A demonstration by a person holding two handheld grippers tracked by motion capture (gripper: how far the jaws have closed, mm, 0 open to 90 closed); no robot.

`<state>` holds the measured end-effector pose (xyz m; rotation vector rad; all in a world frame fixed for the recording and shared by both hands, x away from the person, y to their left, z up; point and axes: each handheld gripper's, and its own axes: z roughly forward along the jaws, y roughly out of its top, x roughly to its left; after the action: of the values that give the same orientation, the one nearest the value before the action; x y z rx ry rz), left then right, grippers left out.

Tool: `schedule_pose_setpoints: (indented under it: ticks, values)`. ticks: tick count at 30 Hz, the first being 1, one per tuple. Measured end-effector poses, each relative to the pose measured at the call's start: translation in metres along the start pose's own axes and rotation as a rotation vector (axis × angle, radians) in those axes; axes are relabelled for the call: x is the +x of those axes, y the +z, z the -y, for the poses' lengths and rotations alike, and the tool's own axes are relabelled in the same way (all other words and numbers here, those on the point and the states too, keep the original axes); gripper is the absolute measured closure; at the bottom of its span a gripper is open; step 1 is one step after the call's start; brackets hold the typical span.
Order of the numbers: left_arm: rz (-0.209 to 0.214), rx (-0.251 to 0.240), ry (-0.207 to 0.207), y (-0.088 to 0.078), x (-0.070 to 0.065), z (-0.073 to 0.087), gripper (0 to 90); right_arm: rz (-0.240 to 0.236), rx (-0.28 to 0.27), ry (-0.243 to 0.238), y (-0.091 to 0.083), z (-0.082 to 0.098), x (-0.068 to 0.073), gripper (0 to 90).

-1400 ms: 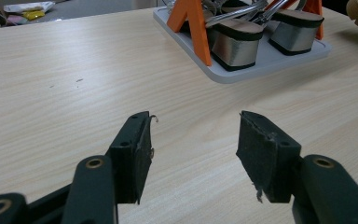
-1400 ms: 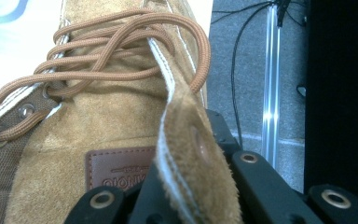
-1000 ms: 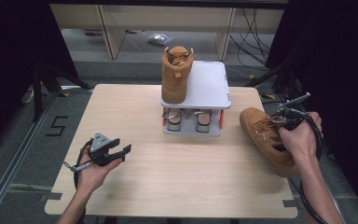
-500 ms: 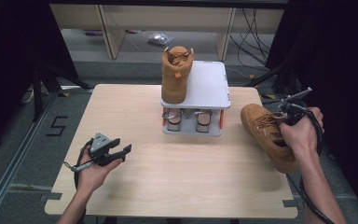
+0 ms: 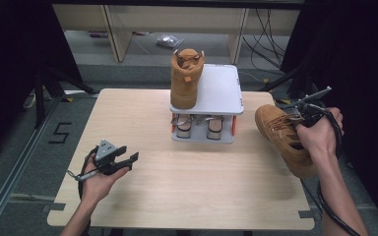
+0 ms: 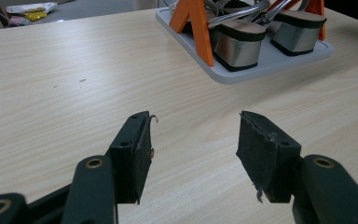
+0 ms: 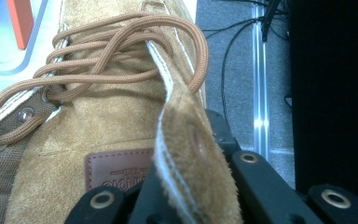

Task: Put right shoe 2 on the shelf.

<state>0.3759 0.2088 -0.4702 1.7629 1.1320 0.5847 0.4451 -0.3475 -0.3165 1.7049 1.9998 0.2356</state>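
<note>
Item handled: a tan suede boot, laced, lay on its side at the right edge of the table, toe towards the person, just right of the shoe rack.
Right gripper: jaws were clamped together on the upper edge of the boot's eyelet flap, beside the tongue.
Left gripper: jaws stood apart over bare table, holding nothing.
Handling, judged: fairly heavy for a pinch grip; sole stiff, suede upper soft and pliable, so the boot would likely sag and swing from the flap. Suede is grippy, not fragile.
Best hold, judged: collar or heel counter, with the second gripper supporting the sole.
Second boot: stood upright on the rack's top.
Change since earlier frames: the boot had shifted slightly up and away with the right hand; the left gripper was unmoved.
</note>
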Motion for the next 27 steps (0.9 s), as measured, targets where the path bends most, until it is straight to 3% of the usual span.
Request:
schedule_pose_setpoints:
  ticks: [4, 6, 8, 9, 11, 14, 15, 17, 18, 20, 21, 22, 23, 25, 26, 27]
  values:
    - [-0.001, 0.0, 0.001, 0.0, 0.0, 0.0, 43.8, 0.004, -0.004, 0.002, -0.002, -0.003, -0.002, 86.7]
    - [0.001, -0.005, -0.001, 0.0, 0.001, 0.0, 43.8, 0.012, 0.0, 0.029, -0.004, -0.004, 0.0, 86.8]
    - [-0.001, -0.006, -0.002, 0.0, 0.001, 0.0, 43.8, 0.008, -0.011, 0.005, -0.004, -0.006, -0.003, 86.7]
    - [-0.002, -0.006, -0.001, 0.0, 0.001, 0.0, 43.8, 0.013, -0.003, 0.043, -0.006, -0.007, 0.0, 86.8]
    - [-0.006, -0.004, 0.001, 0.0, 0.001, 0.0, 43.8, 0.011, -0.018, 0.011, -0.007, -0.01, -0.005, 86.7]
    - [-0.007, -0.004, 0.002, 0.0, 0.001, 0.0, 43.8, 0.017, -0.02, 0.012, -0.01, -0.013, -0.006, 86.7]
    - [-0.007, -0.004, 0.002, 0.0, 0.001, 0.0, 43.7, 0.02, -0.023, 0.04, -0.011, -0.014, -0.004, 86.7]
    - [-0.005, -0.006, 0.002, 0.0, 0.001, 0.0, 43.7, 0.032, -0.023, 0.028, -0.014, -0.016, -0.005, 86.7]
    - [-0.004, -0.007, 0.001, 0.0, 0.001, 0.0, 43.7, 0.025, -0.02, 0.05, -0.014, -0.016, -0.004, 86.8]
    - [-0.004, -0.007, 0.001, 0.0, 0.001, 0.0, 43.7, 0.034, -0.026, 0.027, -0.015, -0.018, -0.006, 86.7]
    - [-0.003, -0.007, 0.001, 0.0, 0.001, 0.0, 43.7, 0.026, -0.022, 0.05, -0.015, -0.019, -0.004, 86.8]
    - [-0.003, -0.007, 0.0, 0.0, 0.001, 0.0, 43.7, 0.02, -0.031, 0.021, -0.014, -0.02, -0.007, 86.8]
    - [-0.002, -0.006, 0.002, 0.0, 0.001, 0.0, 43.7, 0.028, -0.021, 0.052, -0.016, -0.02, -0.004, 86.8]
    - [0.005, -0.006, 0.006, 0.001, 0.001, 0.0, 43.7, 0.036, -0.025, 0.026, -0.016, -0.023, -0.005, 86.8]
    - [0.007, -0.007, 0.005, 0.001, 0.0, 0.001, 43.6, 0.032, -0.022, 0.049, -0.016, -0.023, -0.003, 86.8]
    - [0.003, -0.005, 0.003, 0.001, 0.0, 0.001, 43.7, 0.032, -0.025, 0.031, -0.016, -0.024, -0.004, 86.8]
